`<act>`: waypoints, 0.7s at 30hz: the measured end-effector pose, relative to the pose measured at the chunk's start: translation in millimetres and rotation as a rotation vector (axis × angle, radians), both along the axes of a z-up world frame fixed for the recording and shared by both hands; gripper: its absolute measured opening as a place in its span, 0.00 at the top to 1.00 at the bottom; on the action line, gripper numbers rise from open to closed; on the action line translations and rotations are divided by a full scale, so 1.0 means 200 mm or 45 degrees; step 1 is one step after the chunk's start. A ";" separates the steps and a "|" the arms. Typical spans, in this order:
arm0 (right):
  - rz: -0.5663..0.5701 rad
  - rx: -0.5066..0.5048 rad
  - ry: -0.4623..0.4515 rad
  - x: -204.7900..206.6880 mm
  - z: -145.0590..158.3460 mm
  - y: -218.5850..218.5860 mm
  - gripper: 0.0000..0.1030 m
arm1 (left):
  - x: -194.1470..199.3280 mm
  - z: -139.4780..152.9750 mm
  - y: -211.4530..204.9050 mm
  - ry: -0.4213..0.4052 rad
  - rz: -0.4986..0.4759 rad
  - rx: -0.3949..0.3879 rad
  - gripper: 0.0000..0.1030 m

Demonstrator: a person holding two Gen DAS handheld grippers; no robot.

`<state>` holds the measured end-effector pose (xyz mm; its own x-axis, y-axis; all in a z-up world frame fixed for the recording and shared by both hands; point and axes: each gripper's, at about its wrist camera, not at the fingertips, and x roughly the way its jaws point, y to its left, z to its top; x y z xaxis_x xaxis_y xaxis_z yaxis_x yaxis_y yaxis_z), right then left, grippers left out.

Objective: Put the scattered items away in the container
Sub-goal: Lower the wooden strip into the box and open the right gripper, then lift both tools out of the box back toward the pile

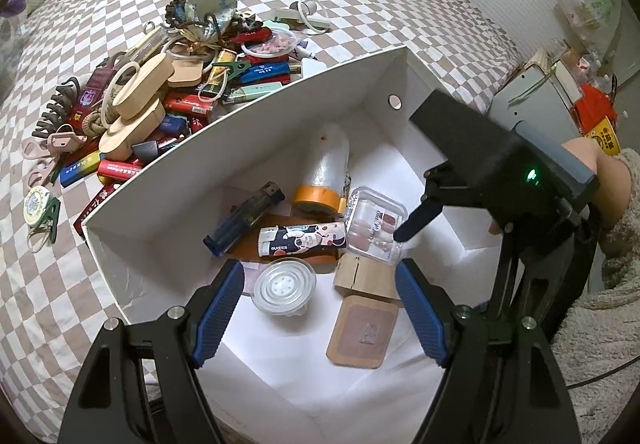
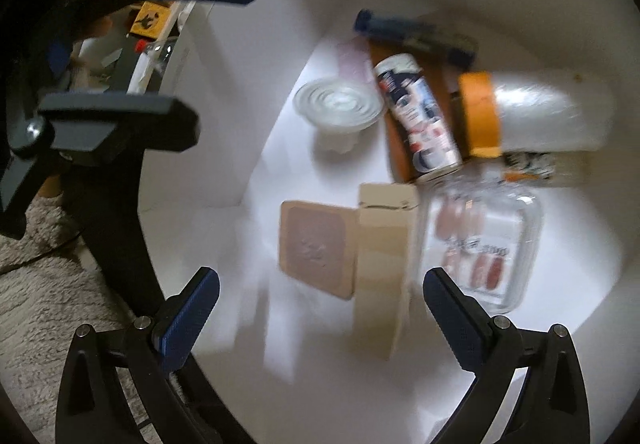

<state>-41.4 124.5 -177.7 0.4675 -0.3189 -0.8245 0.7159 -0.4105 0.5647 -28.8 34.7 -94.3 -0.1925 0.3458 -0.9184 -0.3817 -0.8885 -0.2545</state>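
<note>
Both tools over the white box (image 1: 248, 116)
Left tool (image 1: 320, 308) and right tool (image 2: 320, 316) hang released, empty, above the lighters (image 1: 302, 240).

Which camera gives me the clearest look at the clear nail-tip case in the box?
Left wrist: the nail-tip case is sharp, though the right gripper's fingertip overlaps its right edge. The right wrist view shows it unobstructed but motion-blurred.

Left tool (image 1: 320, 308) gapes empty over the white box (image 1: 240, 120) of lighters.
</note>
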 end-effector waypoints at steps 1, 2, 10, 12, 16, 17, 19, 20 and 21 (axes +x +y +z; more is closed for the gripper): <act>-0.015 -0.012 0.021 -0.01 0.02 0.01 0.00 | 0.00 0.00 0.00 0.004 0.005 -0.003 0.24; -0.032 -0.027 0.049 -0.02 0.03 0.01 0.00 | 0.00 0.00 -0.01 0.007 0.010 -0.006 0.24; -0.176 -0.162 0.358 -0.16 0.23 0.09 0.00 | -0.05 0.02 -0.05 0.052 0.103 -0.034 0.24; -0.201 -0.184 0.412 -0.17 0.26 0.10 0.00 | -0.06 0.02 -0.05 0.071 0.121 -0.048 0.24; -0.234 -0.213 0.511 -0.21 0.31 0.13 0.00 | -0.08 0.05 -0.06 0.137 0.149 -0.073 0.24; -0.245 -0.215 0.533 -0.20 0.31 0.14 0.00 | -0.08 0.05 -0.06 0.150 0.156 -0.075 0.24; -0.273 -0.223 0.575 -0.21 0.32 0.14 0.00 | -0.09 0.07 -0.07 0.176 0.168 -0.077 0.24; -0.286 -0.227 0.595 -0.22 0.33 0.15 0.00 | -0.09 0.07 -0.07 0.191 0.174 -0.081 0.24; -0.298 -0.232 0.617 -0.23 0.34 0.16 0.00 | -0.09 0.08 -0.07 0.207 0.180 -0.085 0.24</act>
